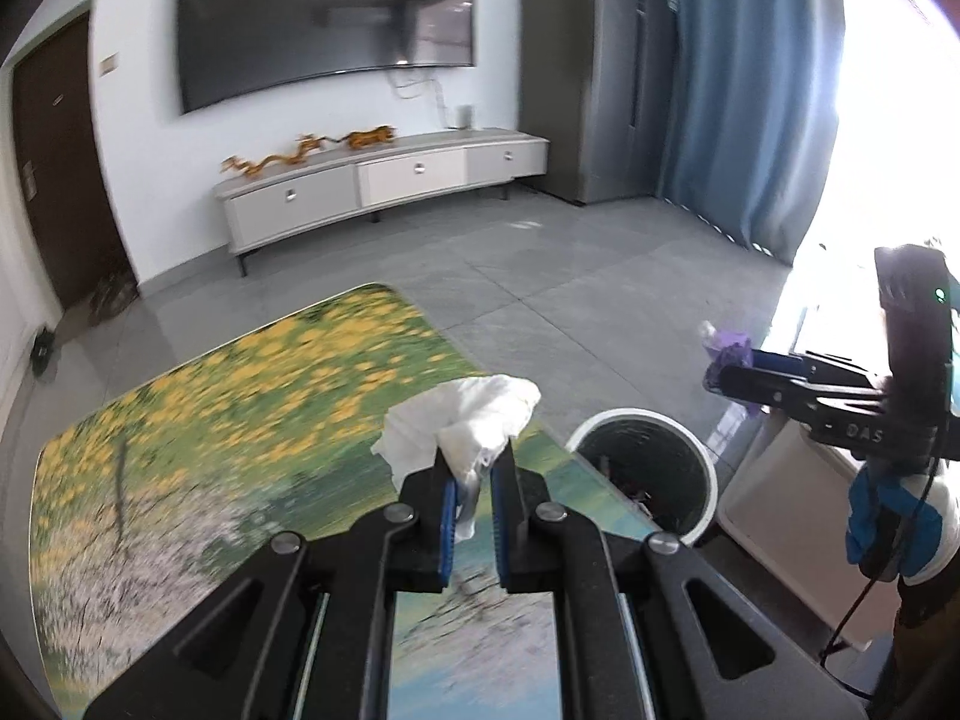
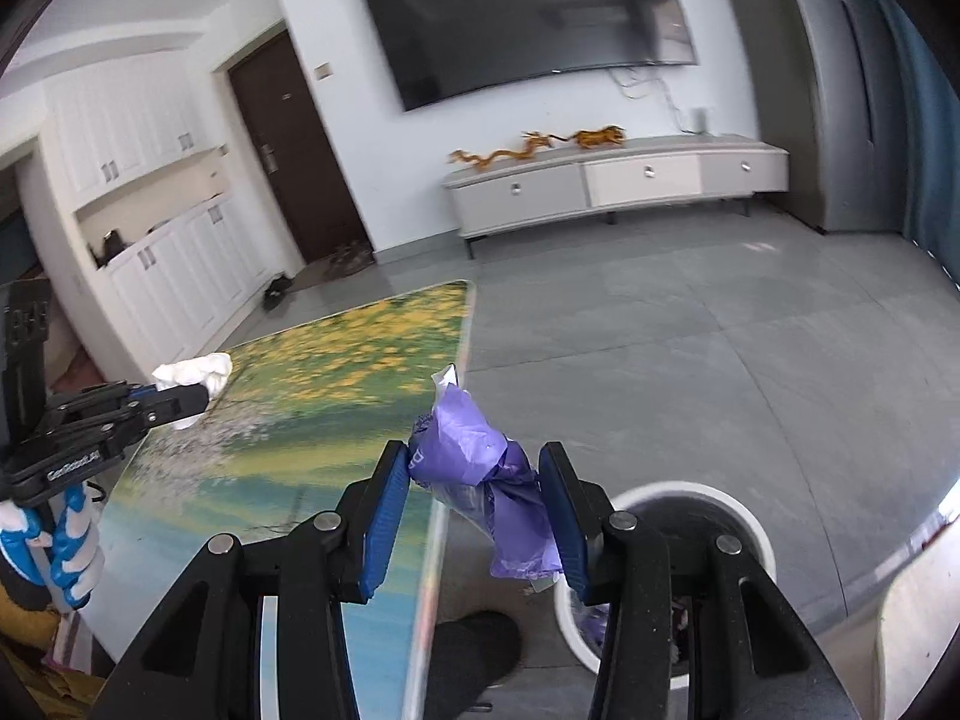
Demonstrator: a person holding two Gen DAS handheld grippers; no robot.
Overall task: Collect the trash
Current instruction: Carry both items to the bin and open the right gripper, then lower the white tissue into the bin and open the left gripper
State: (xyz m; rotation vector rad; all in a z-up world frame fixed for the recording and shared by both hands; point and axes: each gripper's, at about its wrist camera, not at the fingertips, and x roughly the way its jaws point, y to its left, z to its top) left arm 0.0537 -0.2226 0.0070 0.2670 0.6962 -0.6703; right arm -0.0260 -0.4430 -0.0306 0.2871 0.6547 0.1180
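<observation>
Right wrist: bin (image 2: 747, 516) just beside table edge (image 2: 456, 396).

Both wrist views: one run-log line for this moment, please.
left gripper: shut on white tissue | right gripper: shut on purple wrapper | trash bin: beside table

A crumpled white tissue (image 1: 462, 420) and a scrunched purple plastic wrapper (image 2: 486, 480) are each held aloft near the flower-printed table's right edge, above a white-rimmed trash bin (image 1: 645, 474) on the floor.
</observation>
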